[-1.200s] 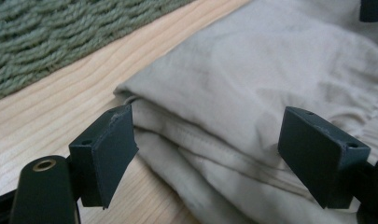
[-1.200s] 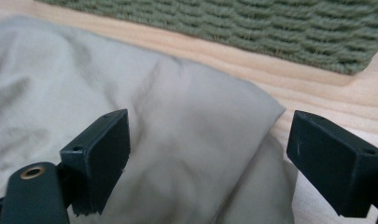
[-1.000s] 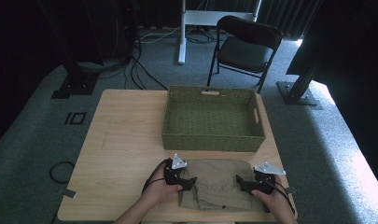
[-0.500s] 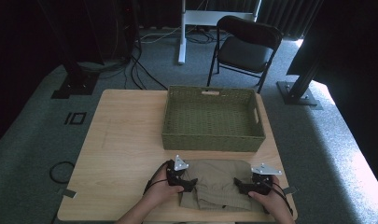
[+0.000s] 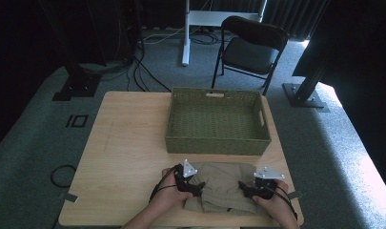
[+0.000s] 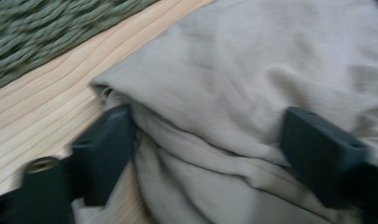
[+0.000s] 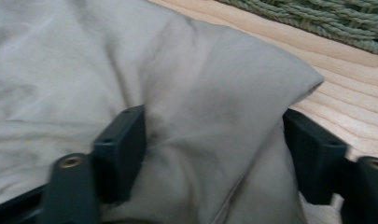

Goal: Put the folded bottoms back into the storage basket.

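Folded khaki garment (image 5: 222, 187) lies at the near edge of the surface (image 5: 128, 143), just near of the green woven basket (image 5: 217, 121), which sits toward the far middle and looks empty.

My left tongs (image 5: 196, 187) are at the garment's left edge, my right tongs (image 5: 244, 191) at its right edge. In the left gripper view the left tongs (image 6: 207, 149) stand wide apart with a thick roll of folded cloth (image 6: 252, 93) bulging between the two black pieces; not yet pinched. Same story in the right gripper view: right tongs (image 7: 214, 154) spread wide, the right corner of the cloth (image 7: 200, 107) mounded between them, wood grain and basket weave beyond.

Judgement: the step in hand is taking hold of both sides before a lift, likely toward the basket.

To do it well:
- Push each pair in low, lower piece skimming the surface, so all layers of the fold are caught, not just the top one.
- Close both sides together, evenly, so the stack does not skew.
- Bite well in from the edge; a shallow pinch may let lower layers sag open.
- Lift level, both hands at one height, and clear the basket's near wall before moving far.
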Demonstrator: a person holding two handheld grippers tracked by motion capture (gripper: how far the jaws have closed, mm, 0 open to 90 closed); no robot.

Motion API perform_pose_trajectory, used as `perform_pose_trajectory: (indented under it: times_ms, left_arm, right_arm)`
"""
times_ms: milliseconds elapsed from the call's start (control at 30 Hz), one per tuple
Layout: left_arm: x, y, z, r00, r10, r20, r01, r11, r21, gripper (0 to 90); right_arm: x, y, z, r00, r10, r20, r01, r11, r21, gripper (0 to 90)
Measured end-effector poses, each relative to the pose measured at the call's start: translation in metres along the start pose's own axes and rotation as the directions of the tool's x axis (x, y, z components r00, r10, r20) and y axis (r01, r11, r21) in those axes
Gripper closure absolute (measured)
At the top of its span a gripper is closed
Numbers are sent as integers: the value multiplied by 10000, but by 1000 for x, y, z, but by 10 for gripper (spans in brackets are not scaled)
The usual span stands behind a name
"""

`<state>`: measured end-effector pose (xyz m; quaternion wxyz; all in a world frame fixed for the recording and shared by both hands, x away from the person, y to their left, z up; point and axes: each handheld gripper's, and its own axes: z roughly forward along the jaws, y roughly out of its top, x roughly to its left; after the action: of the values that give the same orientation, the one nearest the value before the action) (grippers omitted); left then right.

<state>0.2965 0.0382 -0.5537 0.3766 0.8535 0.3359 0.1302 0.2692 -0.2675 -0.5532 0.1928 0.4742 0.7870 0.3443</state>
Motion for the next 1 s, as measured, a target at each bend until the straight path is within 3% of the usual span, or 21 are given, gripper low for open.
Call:
perform_pose_trajectory:
  times_ms: [33,67,100,133,167,200,233,333,367,533,733,1000]
  left_arm:
    - [0,1,0,9998,-4,184,6,9999,-130,324]
    - [0,1,0,9998,-4,184,6,9999,-130,432]
    - [-1,1,1,9974,-169,700,190,9994,-295,549]
    - [-1,1,1,9974,-169,700,190,9994,-295,611]
    - [-2,2,1,9968,-61,798,84,9996,-276,656]
    - [-3,2,1,9958,-85,917,111,9995,-280,656]
    - [-1,2,2,9937,-179,1110,211,9994,-272,716]
    - [1,3,1,9915,-250,1275,276,9994,-185,736]
    - [4,4,0,9896,-123,1436,139,9999,-99,749]
    - [5,6,-1,9887,308,1465,-298,9995,-95,758]
    - [5,11,-9,9881,116,1535,-52,9991,-415,777]
    - [4,26,-29,9835,287,1788,-133,9961,-867,786]
  right_arm:
    - [2,1,0,9999,-69,-115,68,10000,-50,427]
    - [2,1,0,9999,-69,-115,68,10000,-50,427]
    - [4,1,-1,9993,-188,-320,185,9998,-84,562]
    - [4,1,-1,9993,-188,-320,185,9998,-84,562]
    - [6,3,0,9986,-217,-478,214,9998,-55,633]
    - [6,3,0,9986,-217,-478,214,9998,-55,633]
    - [8,5,-1,9988,-71,-483,76,9999,97,705]
    - [7,7,-1,9987,177,-487,-168,9997,201,755]
    - [4,9,-1,9975,375,-593,-357,9989,318,768]
    - [5,12,-2,9979,340,-545,-319,9987,395,780]
    - [5,16,-7,9968,545,-583,-534,9984,195,785]
    - [10,29,-25,9955,455,-834,-481,9984,-294,788]
